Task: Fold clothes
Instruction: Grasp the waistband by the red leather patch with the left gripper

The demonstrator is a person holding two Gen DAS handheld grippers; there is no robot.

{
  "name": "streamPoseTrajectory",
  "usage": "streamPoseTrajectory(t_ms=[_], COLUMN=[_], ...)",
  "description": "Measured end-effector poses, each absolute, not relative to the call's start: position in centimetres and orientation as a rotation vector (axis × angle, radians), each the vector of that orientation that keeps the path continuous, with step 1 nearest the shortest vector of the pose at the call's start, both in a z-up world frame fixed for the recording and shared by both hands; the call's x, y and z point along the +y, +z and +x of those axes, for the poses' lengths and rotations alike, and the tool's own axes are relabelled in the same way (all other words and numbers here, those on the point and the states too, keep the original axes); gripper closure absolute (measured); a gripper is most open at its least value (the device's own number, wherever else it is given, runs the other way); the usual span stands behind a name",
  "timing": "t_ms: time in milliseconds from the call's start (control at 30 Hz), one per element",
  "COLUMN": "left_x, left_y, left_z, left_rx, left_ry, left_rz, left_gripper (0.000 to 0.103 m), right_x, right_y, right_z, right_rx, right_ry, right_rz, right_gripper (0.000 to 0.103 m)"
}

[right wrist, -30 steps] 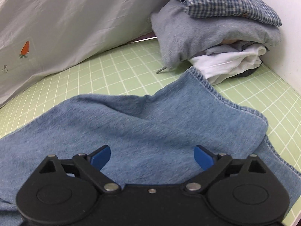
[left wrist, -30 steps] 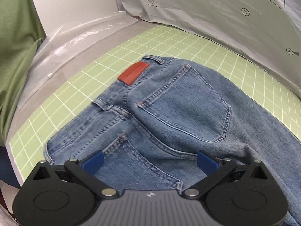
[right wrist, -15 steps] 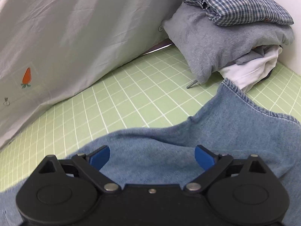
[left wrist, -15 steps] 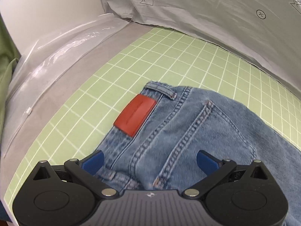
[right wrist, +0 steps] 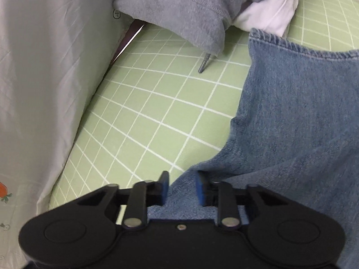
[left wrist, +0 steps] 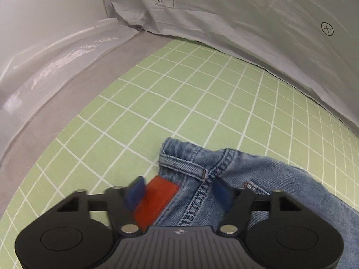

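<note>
The left gripper (left wrist: 178, 189) is closing its jaws over the waistband of the jeans (left wrist: 251, 192). The blue pads are blurred with motion and standing partly apart, one at the edge of the red patch (left wrist: 157, 201) sewn on the waistband, the other on the denim past the centre back seam and belt loop (left wrist: 184, 164). Waistband cloth is lying between the pads, but they are not yet pressing on it. Any lettering on the red patch is too blurred to read.

The right gripper (right wrist: 181, 187) is pinching the edge of a trouser leg of the same jeans (right wrist: 303, 116), its jaws drawn in close with a fold of denim clamped between the blue pads. The hem of that leg is lying near a stack of folded clothes: a grey sweatshirt (right wrist: 179, 4) with a drawstring tip (right wrist: 203, 63) resting on the mat, and a white garment (right wrist: 269, 11) under it.

The jeans are lying spread on a green cutting mat (left wrist: 179, 103) with a white grid, which is covering the surface. A pale sheet (left wrist: 258, 20) is standing behind the mat; it is printed with an arrow holding reversed letters that seem to read "LOOK HERE", plus small circled crosses. In the right wrist view the sheet (right wrist: 44, 78) is also showing a small orange carrot print (right wrist: 3, 190).
</note>
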State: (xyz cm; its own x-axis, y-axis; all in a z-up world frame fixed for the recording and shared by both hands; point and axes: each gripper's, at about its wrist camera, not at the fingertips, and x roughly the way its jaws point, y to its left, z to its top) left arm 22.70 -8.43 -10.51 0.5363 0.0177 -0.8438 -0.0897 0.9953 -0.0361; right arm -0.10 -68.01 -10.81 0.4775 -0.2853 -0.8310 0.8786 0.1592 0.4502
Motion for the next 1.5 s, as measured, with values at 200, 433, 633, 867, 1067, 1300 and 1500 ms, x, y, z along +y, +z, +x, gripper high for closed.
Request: streamPoseTrajectory(t_ms=[200, 433, 633, 867, 1067, 1300, 1500], left_x=[-9.8, -9.3, -8.0, -6.6, -5.9, -5.5, -5.8], left_y=[-10.1, -9.9, -10.1, -11.0, -11.5, -11.6, -11.3], left_z=[23.2, 23.3, 23.3, 23.5, 23.4, 23.3, 22.9], left_rx=[0.984, 0.987, 1.001, 1.036, 1.044, 1.045, 1.008], left_ry=[0.032, 0.029, 0.109, 0.101, 0.108, 0.1, 0.051], left_rz=[-0.015, -0.027, 0.018, -0.06, -0.11, -0.127, -0.134], left_gripper=[0.086, 0.076, 0.017, 0.013, 0.01, 0.009, 0.03], right_x=[-67.5, -67.4, -67.9, -67.4, -67.3, -67.1, -68.6], right_y=[-9.8, -8.5, -9.9, -9.5, -9.0, -9.0, -11.0], right_z=[2.7, 5.0, 3.2, 1.8, 1.3, 0.4, 0.3], right_rx=[0.697, 0.793, 0.859, 0.78, 0.793, 0.802, 0.896], right_ry=[-0.85, -0.863, -1.002, -1.097, -1.157, -1.282, -1.154], right_rz=[0.915, 0.782, 0.739, 0.767, 0.71, 0.606, 0.675], right_gripper=[0.103, 0.037, 0.01, 0.011, 0.011, 0.008, 0.037])
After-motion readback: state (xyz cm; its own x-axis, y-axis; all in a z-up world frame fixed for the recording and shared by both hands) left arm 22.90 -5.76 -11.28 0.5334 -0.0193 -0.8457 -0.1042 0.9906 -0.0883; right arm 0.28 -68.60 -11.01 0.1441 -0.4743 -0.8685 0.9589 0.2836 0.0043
